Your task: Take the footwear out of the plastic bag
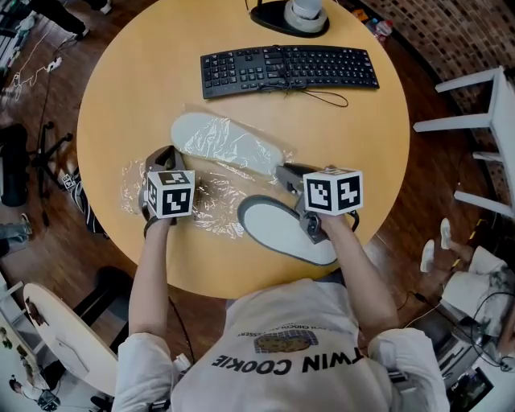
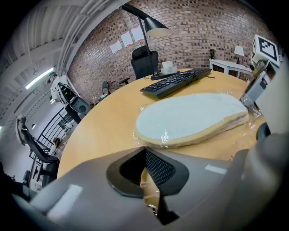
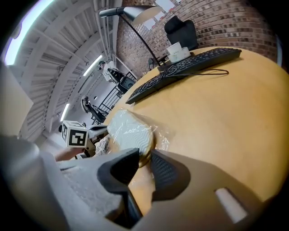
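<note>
A pale flat slipper (image 1: 229, 145) lies mid-table inside a clear plastic bag (image 1: 211, 195), sole up. It also shows in the left gripper view as a slipper (image 2: 192, 116) under film, and in the right gripper view as a slipper (image 3: 132, 134). My left gripper (image 1: 161, 154) is at the bag's crumpled left end, and its jaws (image 2: 145, 152) are shut on a fold of film. My right gripper (image 1: 283, 171) is at the slipper's right end, with the jaws (image 3: 145, 155) closed on that end through the plastic. A second slipper (image 1: 282, 229) lies bare, sole up, near the front edge.
A black keyboard (image 1: 288, 68) with a looped cable lies across the far side of the round wooden table (image 1: 370, 137). A lamp base (image 1: 290, 18) with a cup stands behind it. A white chair (image 1: 483, 121) is off the table's right.
</note>
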Tool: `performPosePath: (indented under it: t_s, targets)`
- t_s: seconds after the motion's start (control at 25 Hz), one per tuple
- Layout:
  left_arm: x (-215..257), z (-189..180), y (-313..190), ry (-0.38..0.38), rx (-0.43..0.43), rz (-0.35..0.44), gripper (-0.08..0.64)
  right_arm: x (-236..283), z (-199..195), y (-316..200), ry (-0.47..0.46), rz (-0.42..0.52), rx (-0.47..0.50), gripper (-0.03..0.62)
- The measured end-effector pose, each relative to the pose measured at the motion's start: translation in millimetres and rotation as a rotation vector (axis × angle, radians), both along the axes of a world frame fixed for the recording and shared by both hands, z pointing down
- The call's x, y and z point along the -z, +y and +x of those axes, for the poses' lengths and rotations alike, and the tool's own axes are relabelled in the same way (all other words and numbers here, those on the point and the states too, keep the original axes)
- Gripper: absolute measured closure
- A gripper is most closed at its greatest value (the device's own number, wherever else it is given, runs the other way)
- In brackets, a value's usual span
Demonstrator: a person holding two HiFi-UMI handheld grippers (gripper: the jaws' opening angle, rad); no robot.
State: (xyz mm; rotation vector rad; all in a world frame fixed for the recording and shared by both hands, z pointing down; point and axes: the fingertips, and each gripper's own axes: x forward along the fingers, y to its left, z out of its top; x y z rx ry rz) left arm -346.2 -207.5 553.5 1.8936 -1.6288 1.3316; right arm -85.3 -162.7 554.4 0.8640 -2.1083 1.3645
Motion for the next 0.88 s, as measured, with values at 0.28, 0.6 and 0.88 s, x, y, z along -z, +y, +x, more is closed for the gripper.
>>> performPosePath:
  t_s: [0.28, 0.6, 0.88]
  targets:
    - [0.1, 0.1, 0.0, 0.003, 0.002, 0.006, 0.557, 4.2, 9.0, -1.2, -0.056, -0.031, -0.062, 0.594]
    - [-0.2, -1.0, 0.3, 0.025, 0.006, -0.007, 0.557, 15.6, 27.7, 1.4, -0.221, -0.075, -0.125, 0.594]
    - [26.1, -12.6, -6.8, 0.094, 0.072, 0.091, 0.555, 12.3, 22.5, -4.2, -0.209, -0.060, -0.114, 0.591]
